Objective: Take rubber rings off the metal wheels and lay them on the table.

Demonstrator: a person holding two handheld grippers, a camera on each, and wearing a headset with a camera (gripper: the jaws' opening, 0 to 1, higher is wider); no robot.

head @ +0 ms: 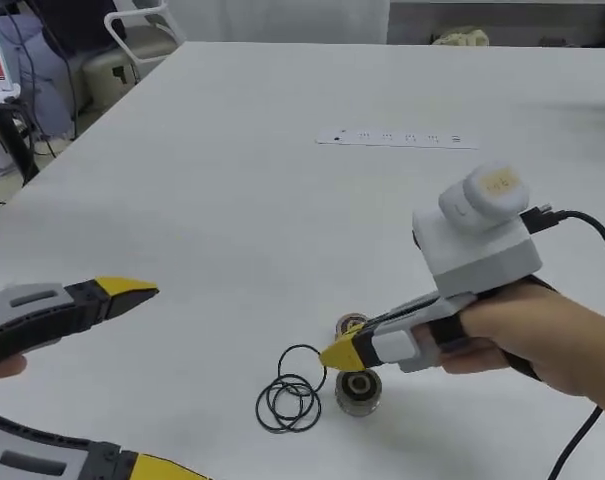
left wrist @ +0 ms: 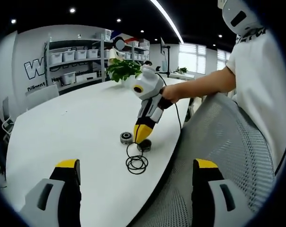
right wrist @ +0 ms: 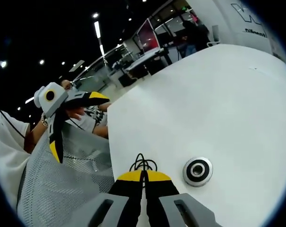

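Okay, your right gripper (right wrist: 143,175) has its jaws pressed together, pinching one rubber ring (head: 301,358) at the yellow tips. That ring's loop stands up from the ring pile (head: 289,401), which lies flat on the white table (head: 232,180) just left of the tips in the head view. The tips sit low between two metal wheels. The near wheel (head: 359,391) is right under them, beside the pile. The far wheel (head: 350,325) is just behind the gripper, partly hidden by it. In the right gripper view one wheel lies flat to the right of the jaws, apart from them, and black loops poke out just past the tips. Your right hand (head: 527,335) grips the handle, cable trailing off to the right.

Your left gripper (left wrist: 136,164) has its jaws spread wide, holding nothing. It hangs near the table edge, well apart from the wheels and pointed toward them. A white power strip (head: 397,139) lies further up the table, well away from everything.
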